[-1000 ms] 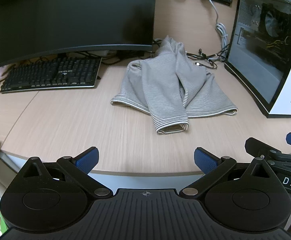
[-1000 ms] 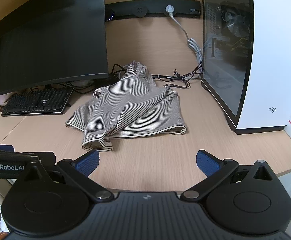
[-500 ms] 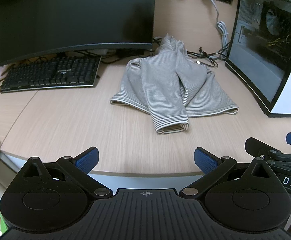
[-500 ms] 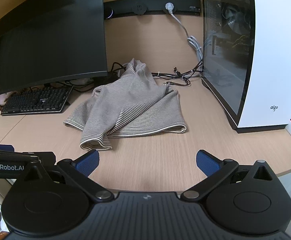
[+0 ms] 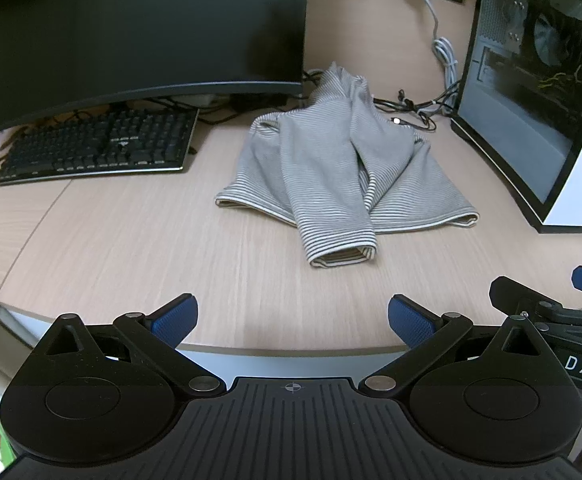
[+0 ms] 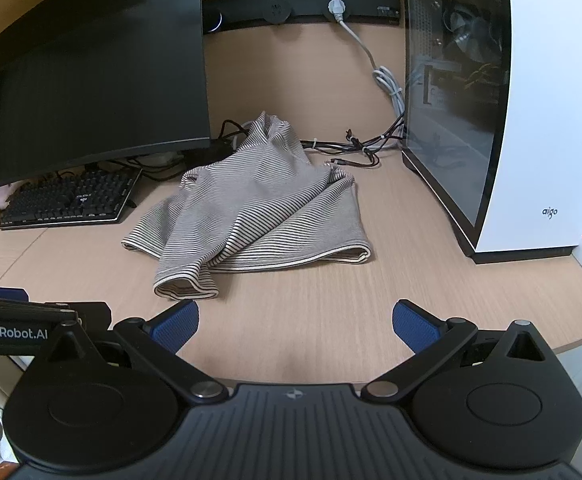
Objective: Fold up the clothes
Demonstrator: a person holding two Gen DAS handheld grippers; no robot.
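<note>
- The striped top (image 5: 331, 172) lies in a messy heap in the middle of the tabletop (image 5: 131, 240), between the keyboard (image 5: 95, 148) and the computer case (image 5: 531, 92).
- No fold looks done yet, so all the folding is left.
- The left gripper (image 5: 293, 318) has its jaws wide apart and holds nothing.
- The right gripper (image 6: 295, 320) is the same: jaws wide, nothing held, near the tabletop's front edge.

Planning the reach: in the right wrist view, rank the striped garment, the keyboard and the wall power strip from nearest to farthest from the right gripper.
1. Striped garment: straight ahead of the right gripper, mid-desk, its cuff nearest.
2. Keyboard: farther back on the left, under the monitor.
3. Wall power strip: on the back wall, behind everything.
</note>
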